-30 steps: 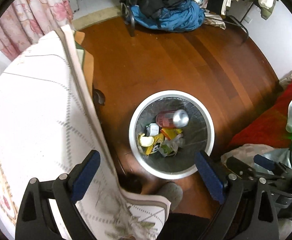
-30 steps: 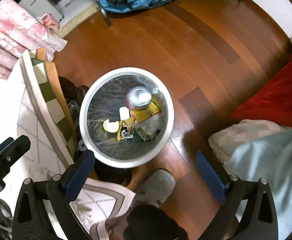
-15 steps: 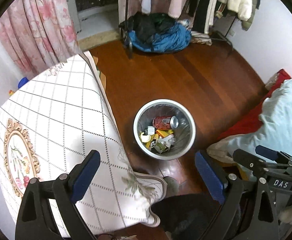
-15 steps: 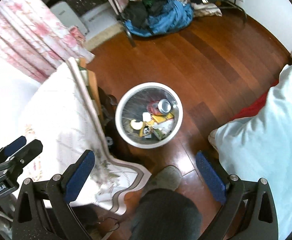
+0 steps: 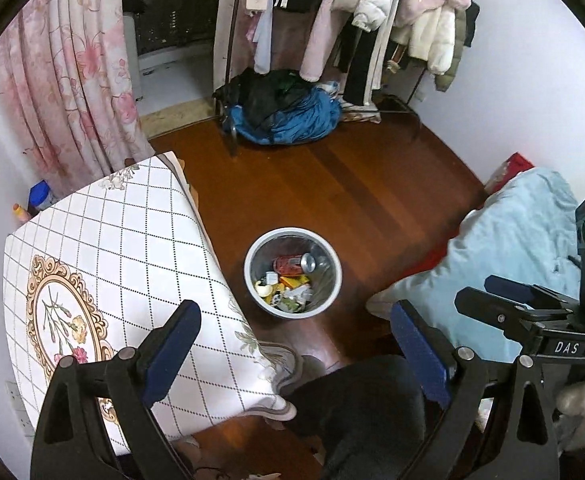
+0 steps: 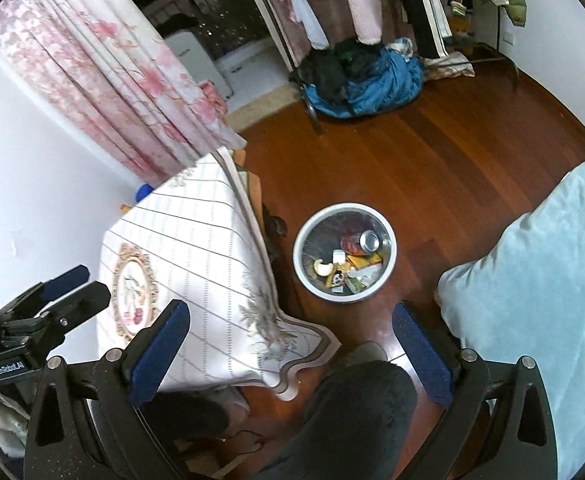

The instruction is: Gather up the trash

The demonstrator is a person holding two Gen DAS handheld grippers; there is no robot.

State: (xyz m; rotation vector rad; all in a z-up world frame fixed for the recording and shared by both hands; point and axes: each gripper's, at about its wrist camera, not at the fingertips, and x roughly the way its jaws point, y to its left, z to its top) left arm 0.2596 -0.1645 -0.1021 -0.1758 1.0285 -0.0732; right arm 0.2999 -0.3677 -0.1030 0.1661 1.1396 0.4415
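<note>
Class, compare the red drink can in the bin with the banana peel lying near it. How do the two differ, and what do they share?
The can is red with a silver end; the peel is pale yellow. The can keeps a firm cylinder shape, lying on its side; the peel is limp and curled. The can lies at the far side of the bin, the peel nearer the table. Both are trash already inside the bin, and neither gripper holds them.

Small scraps in bin [image 5: 292, 236] below can [image 5: 294, 264] too small to identify; worktop [image 5: 92, 272] cropped at 7 o'clock.
</note>
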